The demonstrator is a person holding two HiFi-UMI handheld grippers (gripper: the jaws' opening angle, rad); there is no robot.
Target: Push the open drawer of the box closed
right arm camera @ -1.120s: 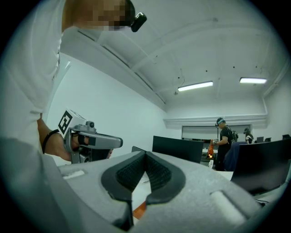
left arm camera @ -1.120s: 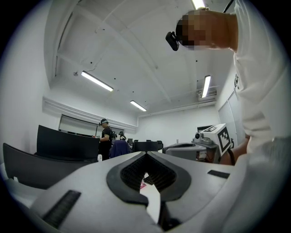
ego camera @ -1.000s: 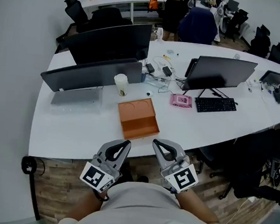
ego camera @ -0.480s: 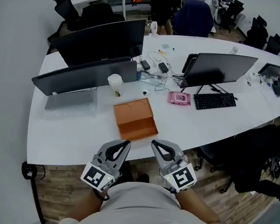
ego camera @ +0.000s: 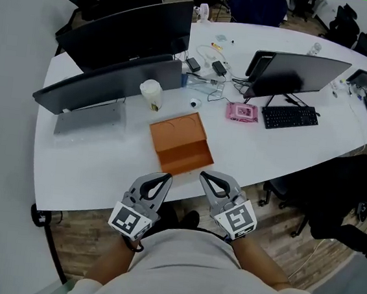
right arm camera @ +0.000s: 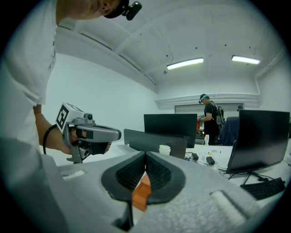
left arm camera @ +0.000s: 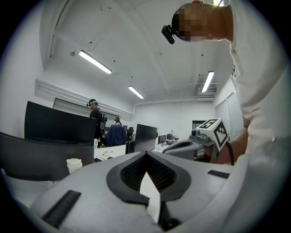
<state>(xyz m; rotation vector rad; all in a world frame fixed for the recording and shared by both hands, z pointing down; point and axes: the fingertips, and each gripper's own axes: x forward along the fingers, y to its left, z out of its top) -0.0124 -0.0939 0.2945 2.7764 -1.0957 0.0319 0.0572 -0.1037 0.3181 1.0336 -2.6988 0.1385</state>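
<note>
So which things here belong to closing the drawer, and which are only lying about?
For the job: box, its open drawer, left gripper, right gripper.
Lying about: cup, pink pack, keyboard, monitors.

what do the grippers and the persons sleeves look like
Both the left gripper and right gripper are pale grey plastic, with tapering loop-shaped jaws lined with black ribbed pads. Each carries a white cube printed with black square markers. The person wears a pale short-sleeved top.
</note>
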